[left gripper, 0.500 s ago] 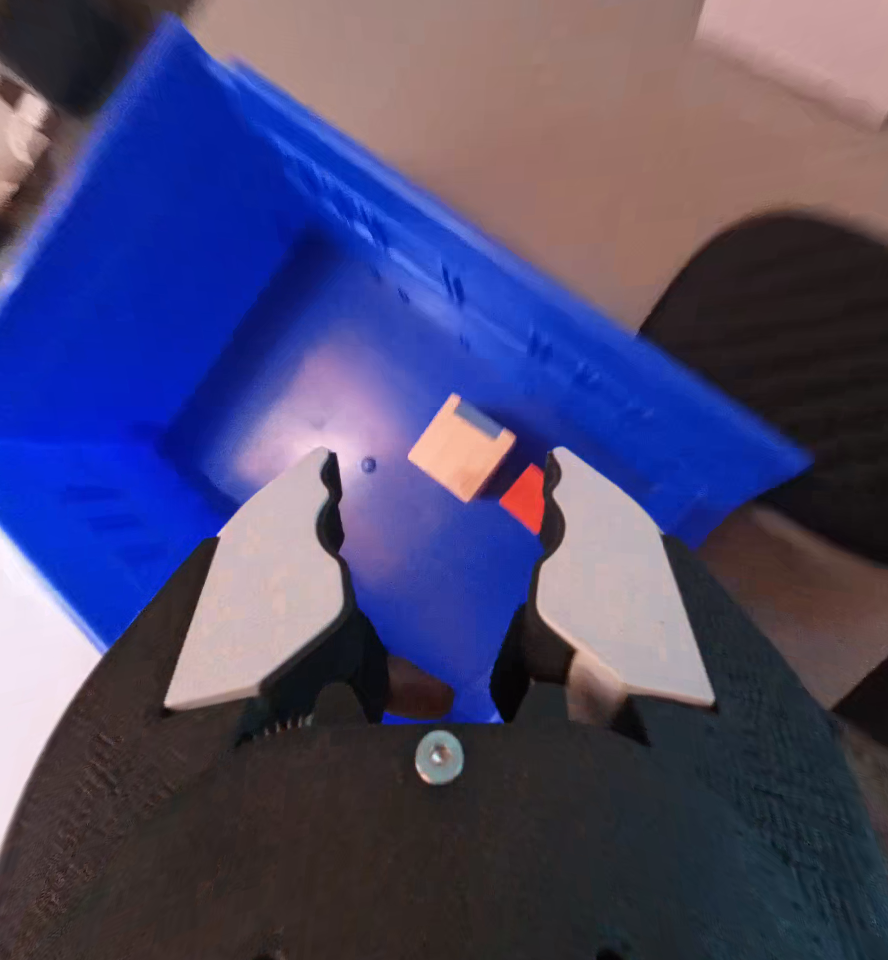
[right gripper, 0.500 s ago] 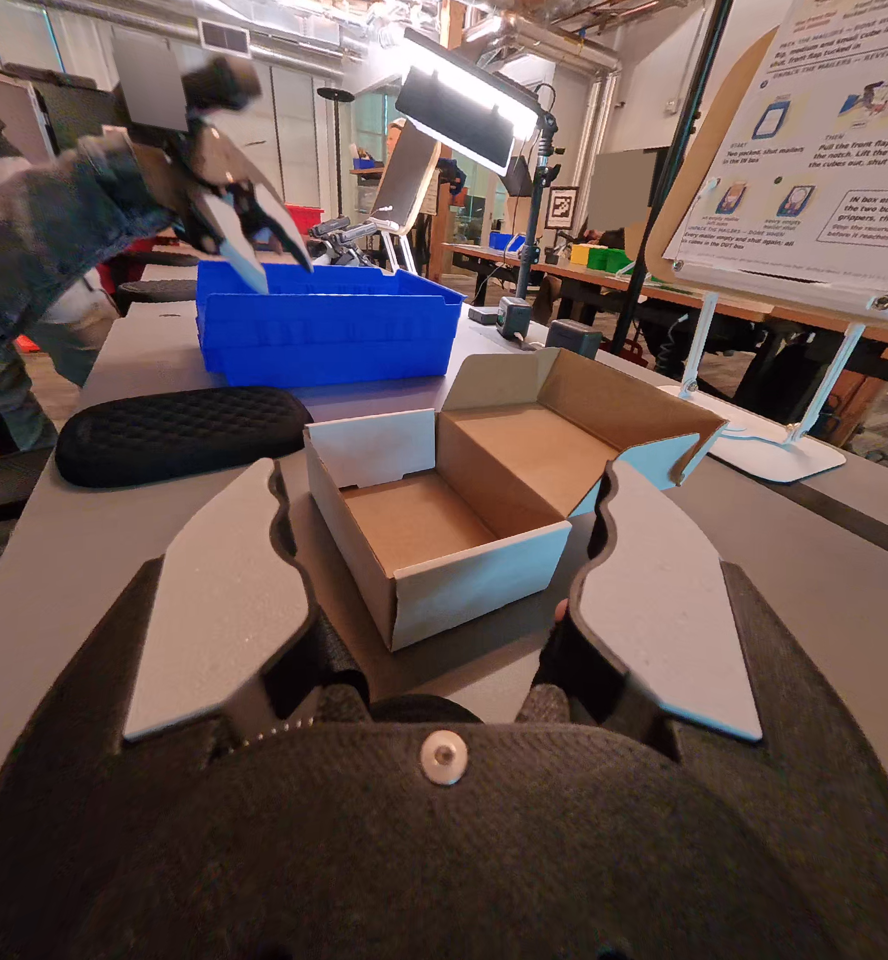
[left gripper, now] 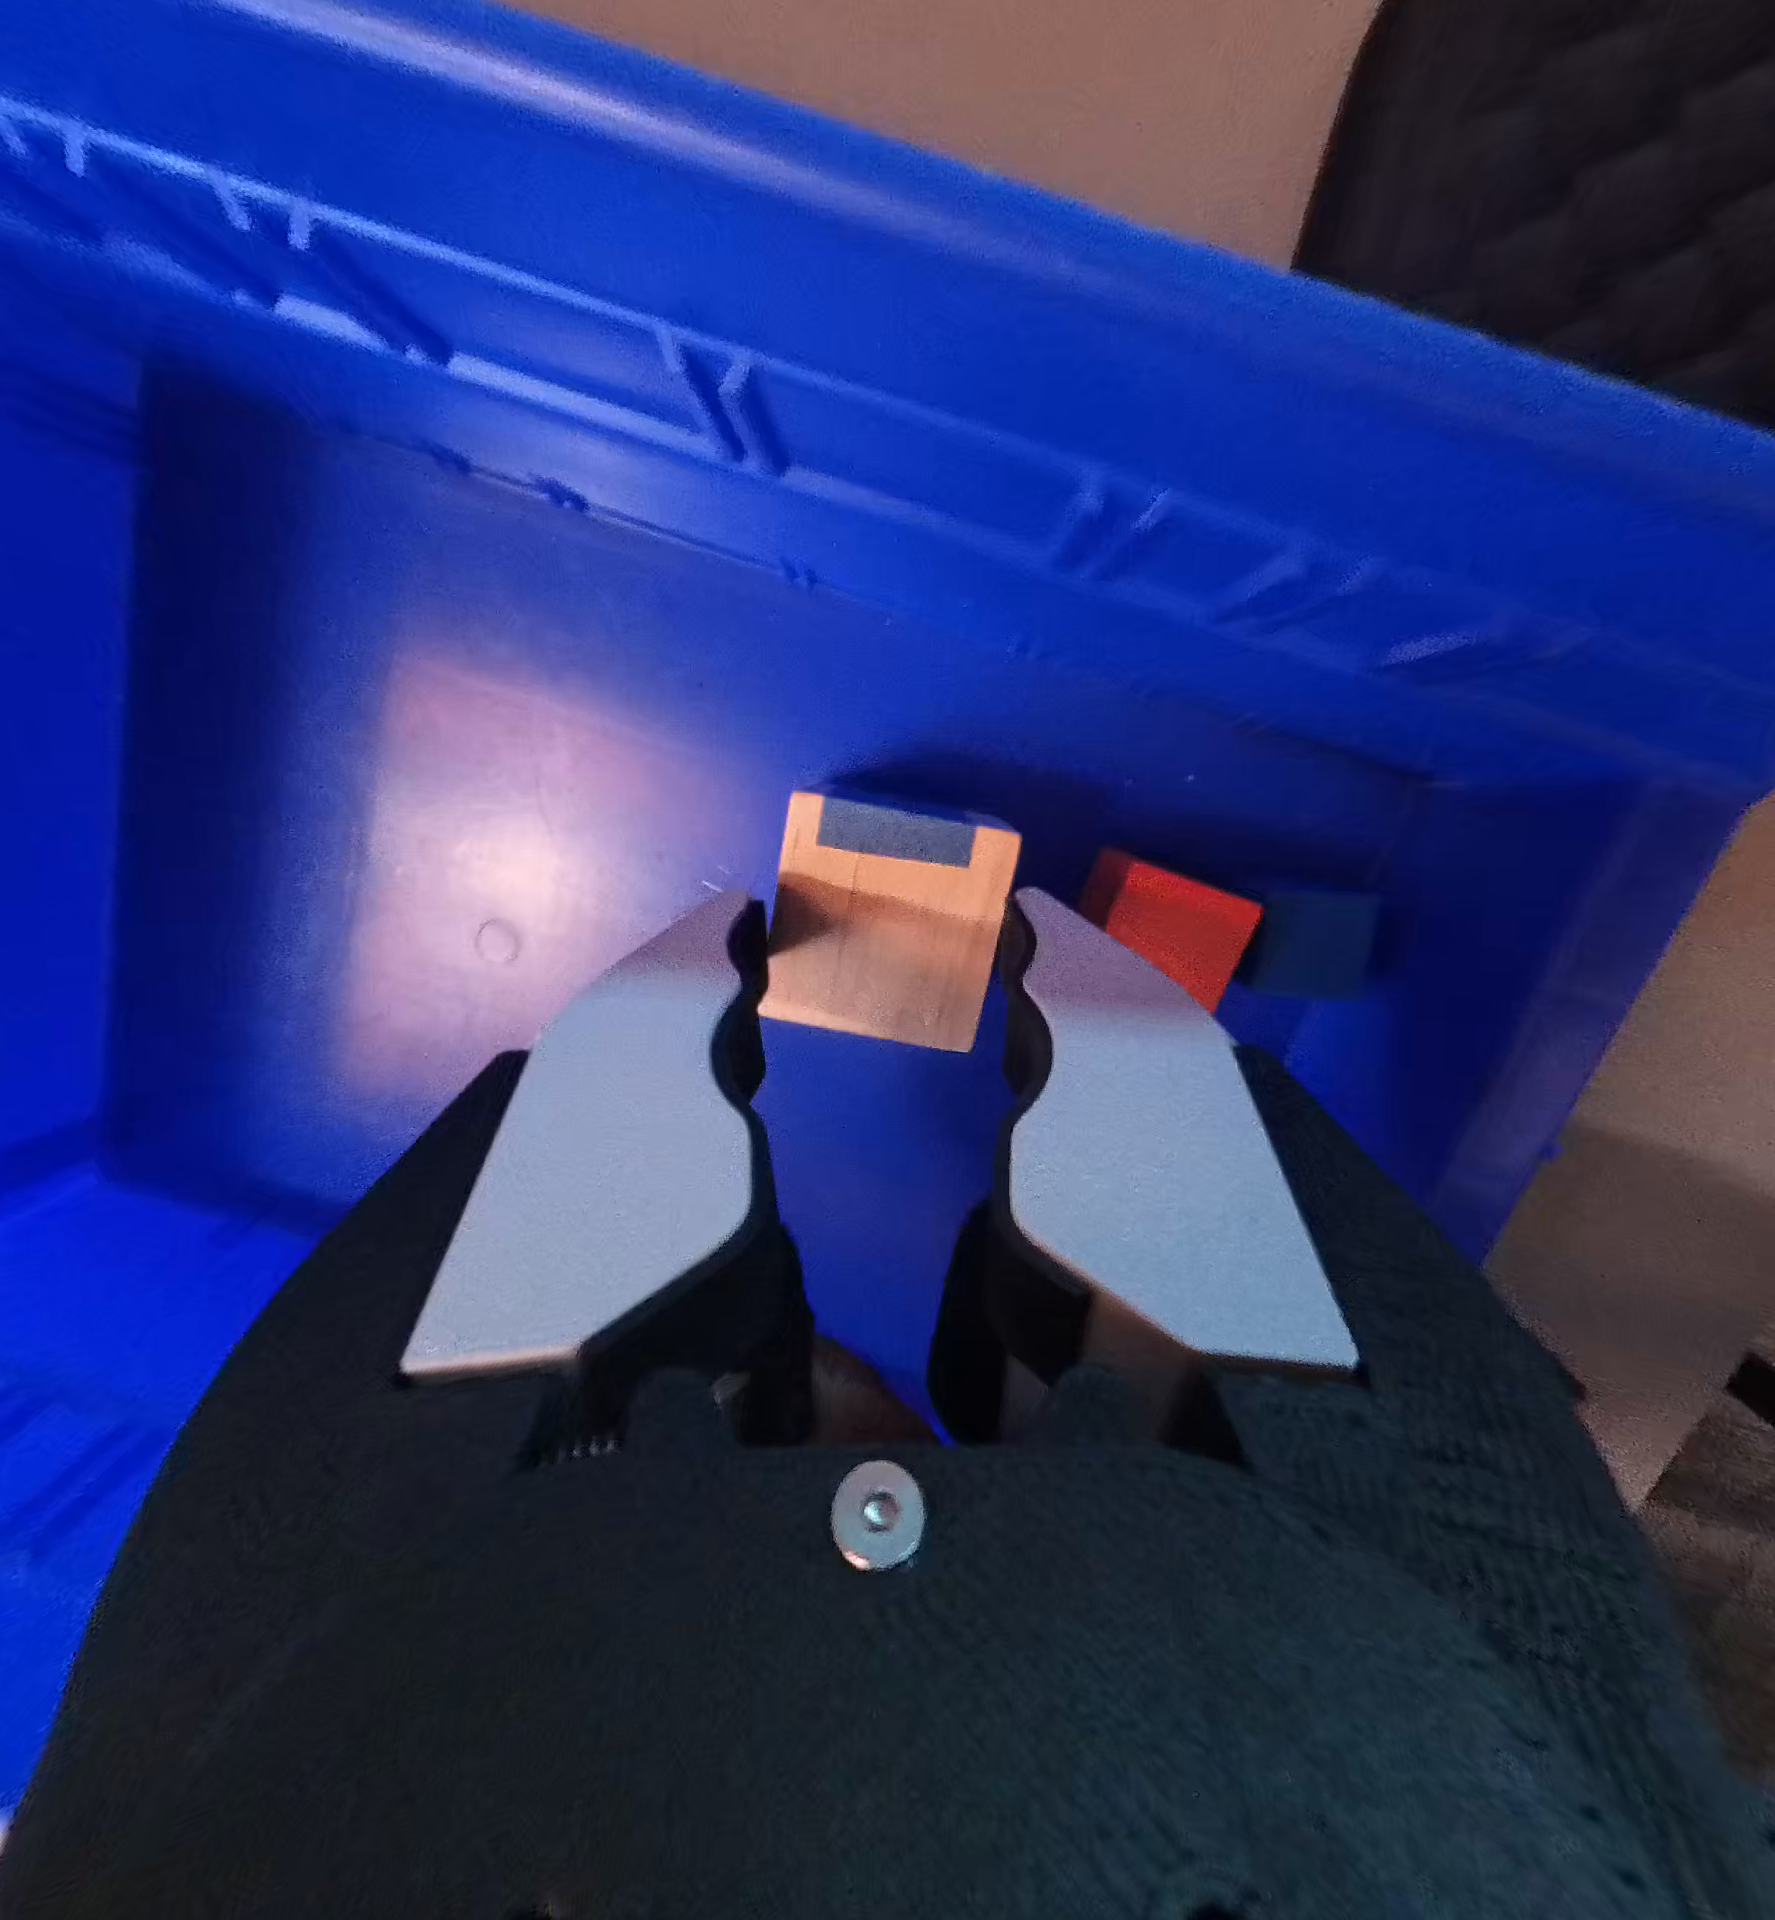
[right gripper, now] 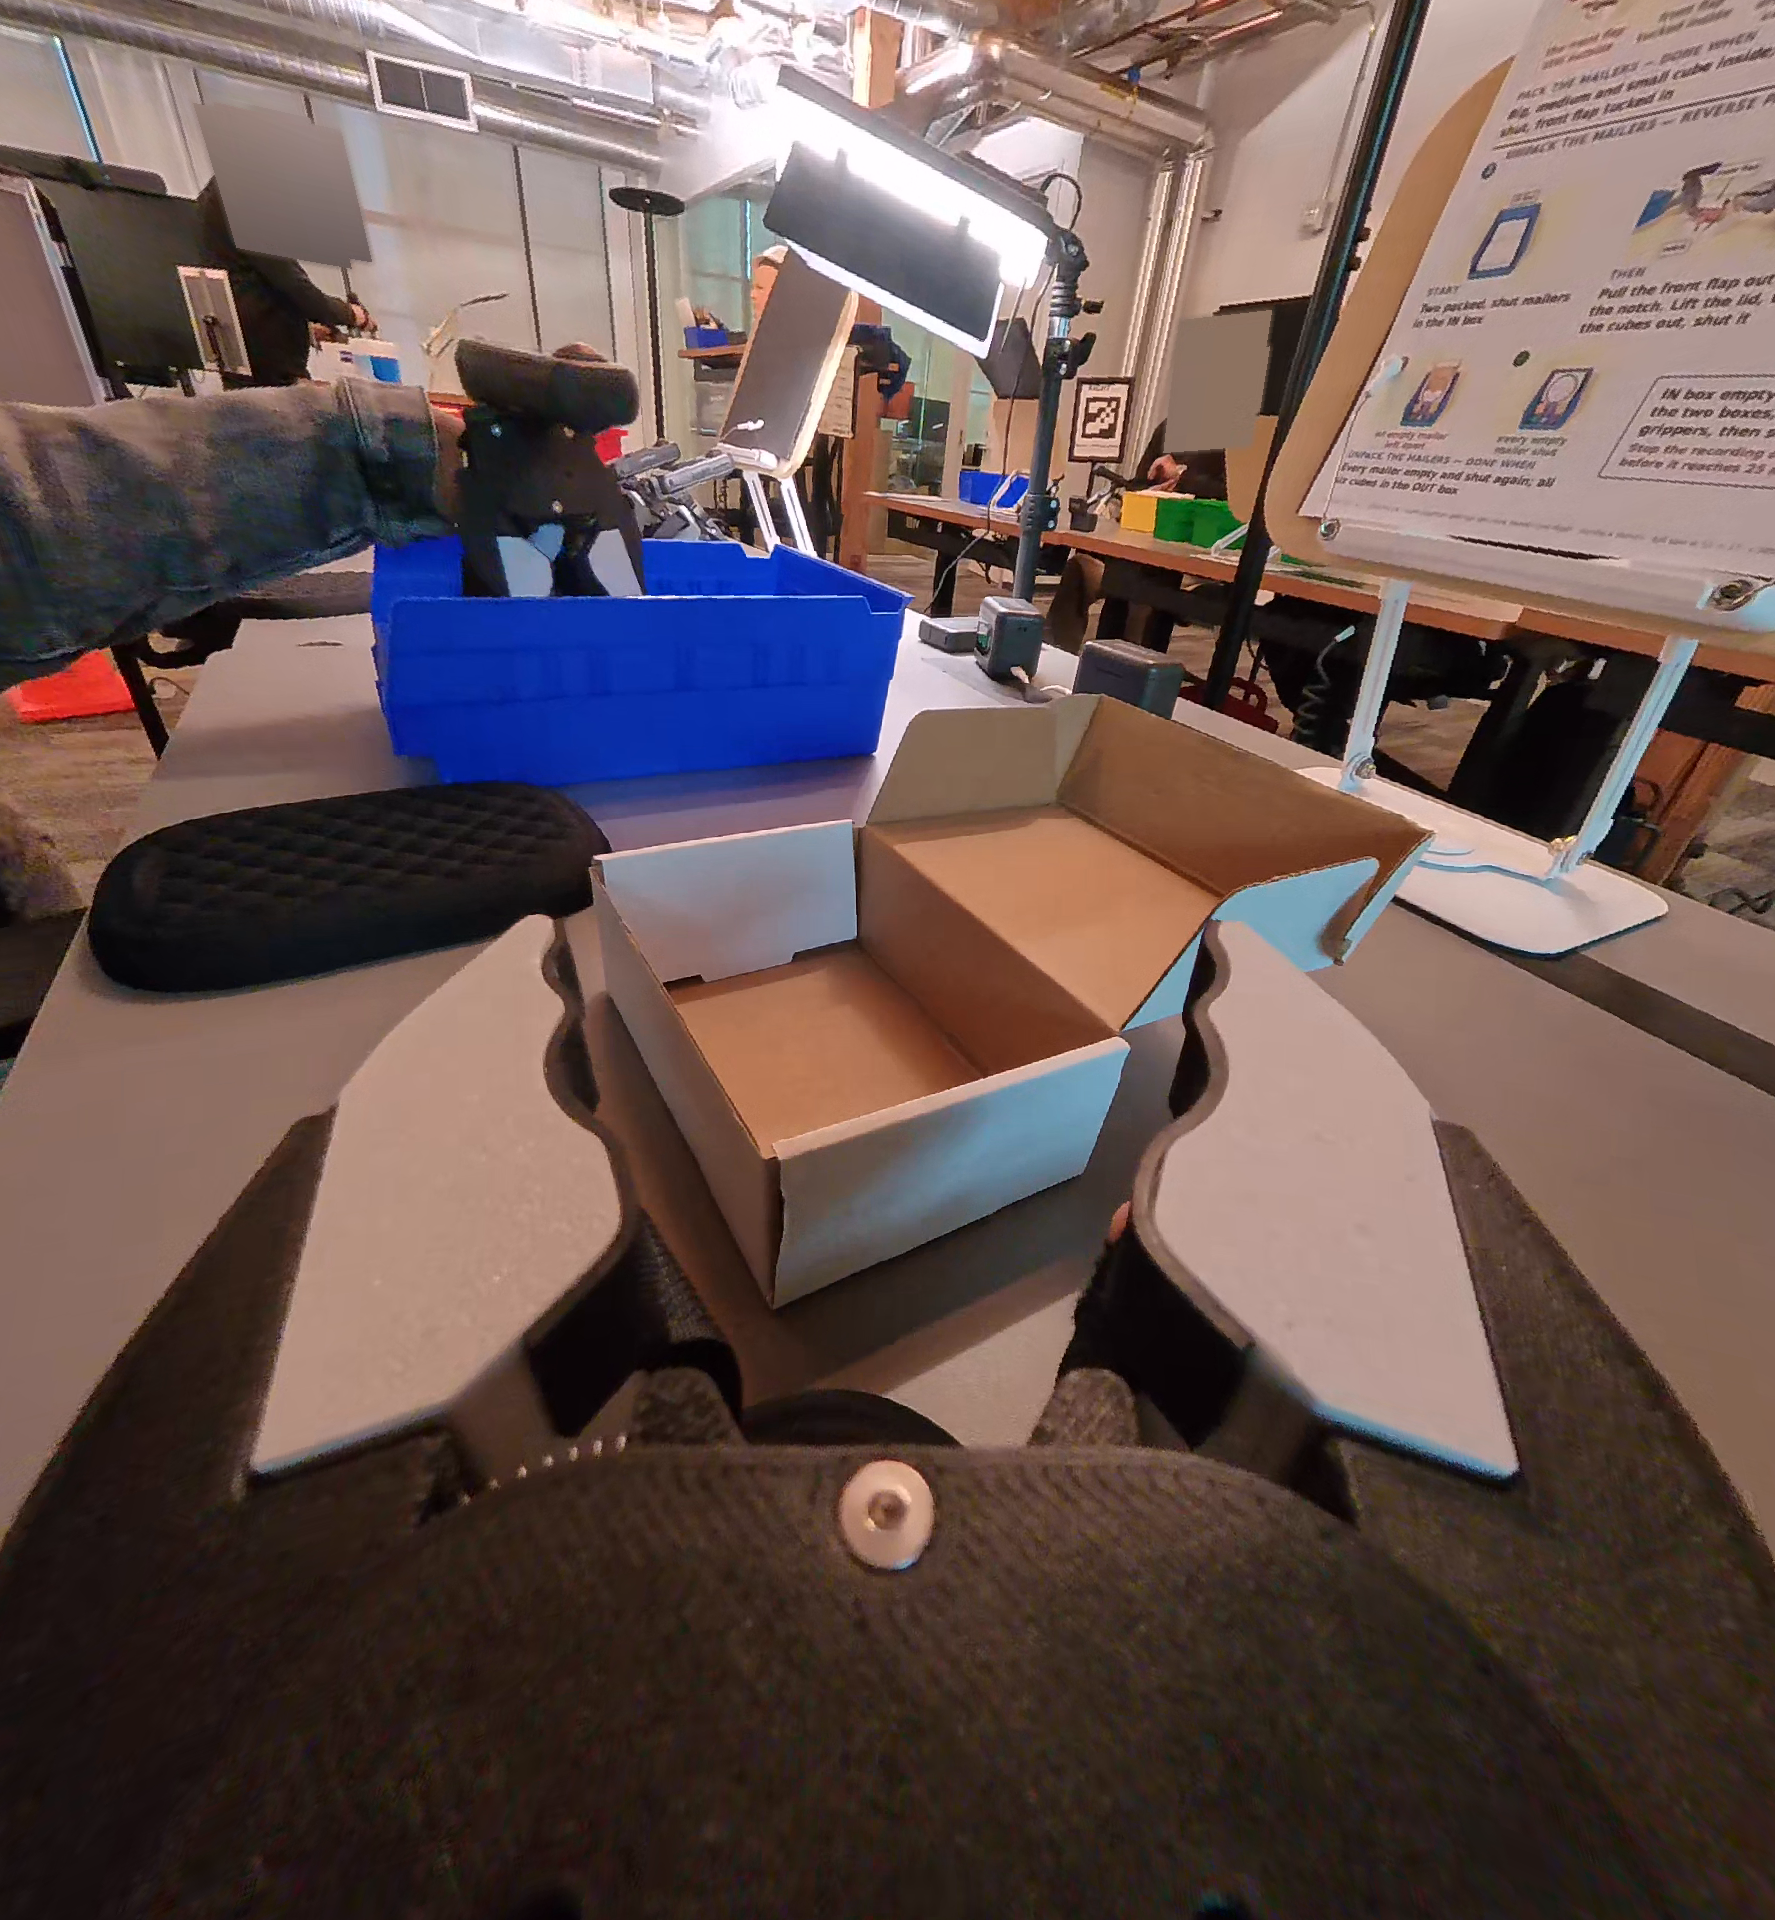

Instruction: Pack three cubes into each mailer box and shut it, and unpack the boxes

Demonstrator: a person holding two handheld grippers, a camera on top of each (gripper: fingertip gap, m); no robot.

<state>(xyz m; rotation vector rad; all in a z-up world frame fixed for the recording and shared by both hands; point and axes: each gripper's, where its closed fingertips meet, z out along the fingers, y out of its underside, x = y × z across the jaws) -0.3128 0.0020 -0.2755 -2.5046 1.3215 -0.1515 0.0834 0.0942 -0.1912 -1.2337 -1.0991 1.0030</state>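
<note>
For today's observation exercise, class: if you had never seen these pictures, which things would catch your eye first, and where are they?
The bright blue plastic bin stands at the table's far left, with the left tongs dipped inside, open around a pale wooden cube; a smaller red cube lies just beside it. Nearer, the open white cardboard mailer box sits empty in front of the open right tongs.

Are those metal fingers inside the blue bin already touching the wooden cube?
Cannot tell. In the left wrist view the left gripper has its fingers on either side of the wooden cube, tips right at its edges, but blur hides any gap or contact.
</note>
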